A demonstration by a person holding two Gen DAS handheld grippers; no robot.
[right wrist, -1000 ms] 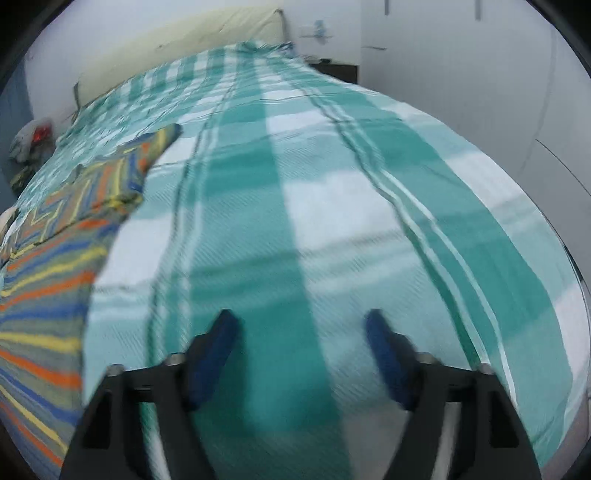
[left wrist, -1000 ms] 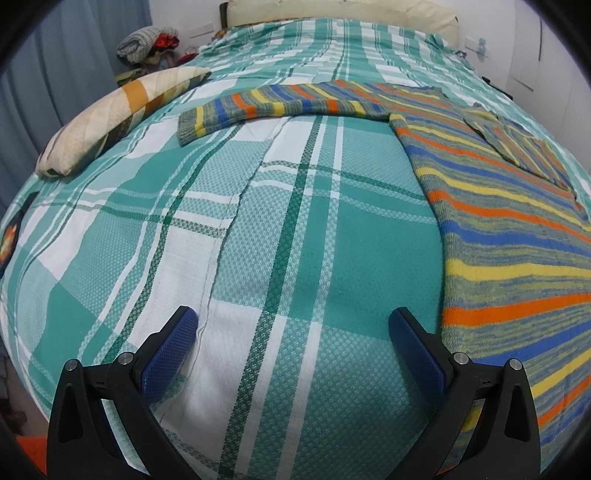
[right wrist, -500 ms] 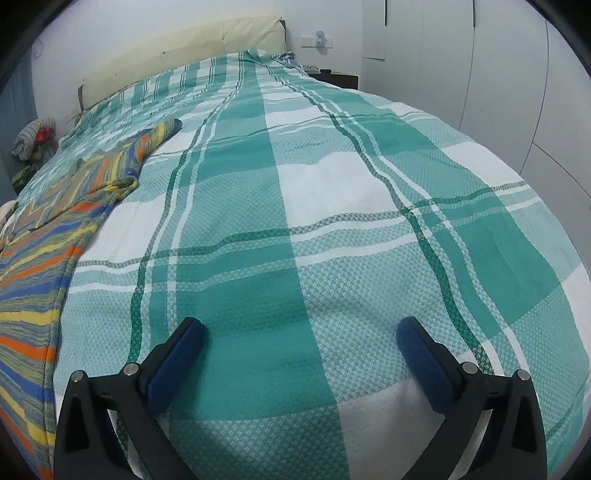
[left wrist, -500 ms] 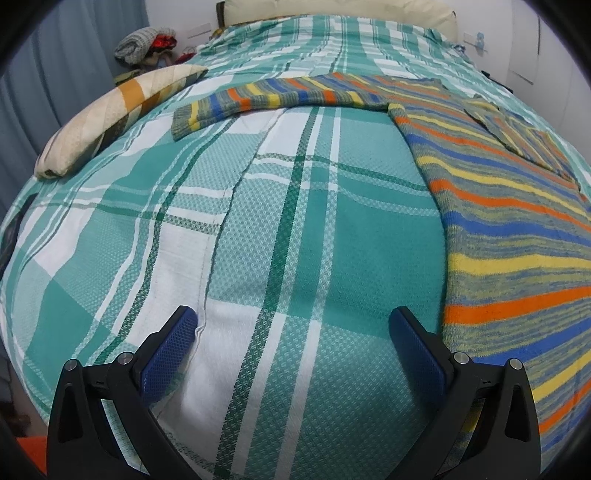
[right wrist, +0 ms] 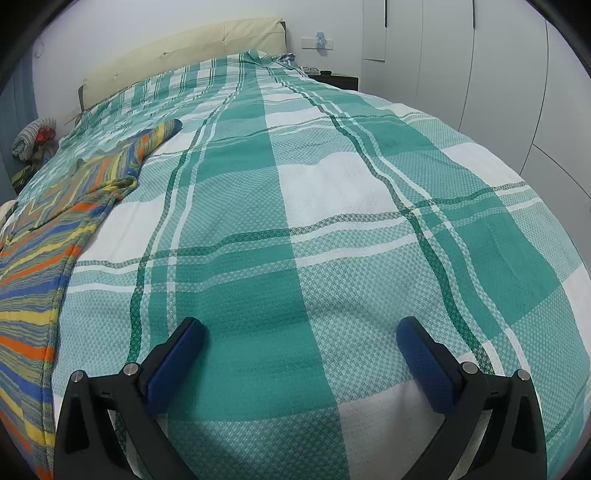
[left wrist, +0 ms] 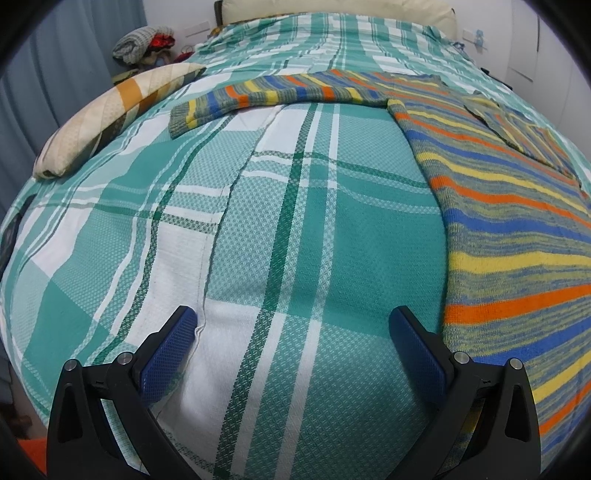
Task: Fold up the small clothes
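Left gripper (left wrist: 295, 325) angled down over the bed (left wrist: 258, 229), jaws spread wide, blue pads (left wrist: 166, 354) clear of everything; only green-and-white plaid bedspread between them. Striped knit sweater (left wrist: 517, 229) lies flat on the right of the bed, bands of orange, yellow, blue. One sleeve (left wrist: 273, 92) stretched out leftward across the bedspread, cuff toward a cream-and-orange pillow (left wrist: 110, 114) at the left edge. The other sleeve looks folded in over the body, upper right. Bundle of clothes (left wrist: 142, 44) beyond the pillow, beside a blue-grey curtain (left wrist: 66, 66). Cream headboard (left wrist: 332, 9) at far end.
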